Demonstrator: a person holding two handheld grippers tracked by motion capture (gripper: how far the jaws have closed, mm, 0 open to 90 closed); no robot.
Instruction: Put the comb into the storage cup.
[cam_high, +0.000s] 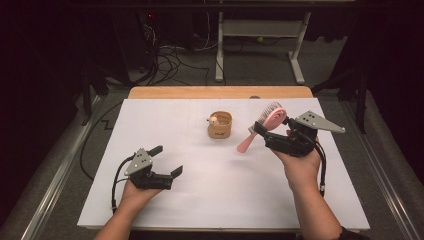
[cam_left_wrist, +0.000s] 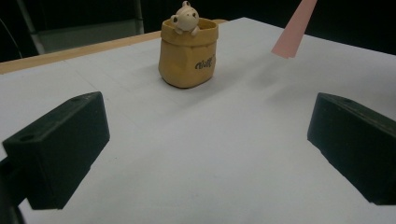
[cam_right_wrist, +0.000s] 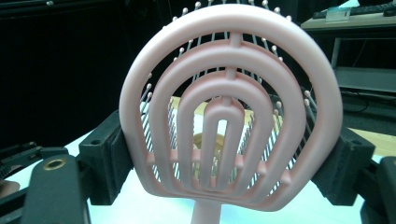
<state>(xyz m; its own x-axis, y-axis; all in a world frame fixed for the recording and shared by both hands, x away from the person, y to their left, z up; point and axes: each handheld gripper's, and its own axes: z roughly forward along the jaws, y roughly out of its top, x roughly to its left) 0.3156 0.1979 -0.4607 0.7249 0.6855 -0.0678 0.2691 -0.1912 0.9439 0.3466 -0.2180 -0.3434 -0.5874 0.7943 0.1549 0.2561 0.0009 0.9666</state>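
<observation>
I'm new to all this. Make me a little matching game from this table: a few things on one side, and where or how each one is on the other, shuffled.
Things:
1. hairbrush
2. pot
3. left gripper
4. bear

States:
A. open, holding nothing
B. peeking over the pot's rim
C. clamped by its head in the right gripper
D. standing on the white table, near its middle

Pairs: 1-C, 2-D, 3-A, 4-B
</observation>
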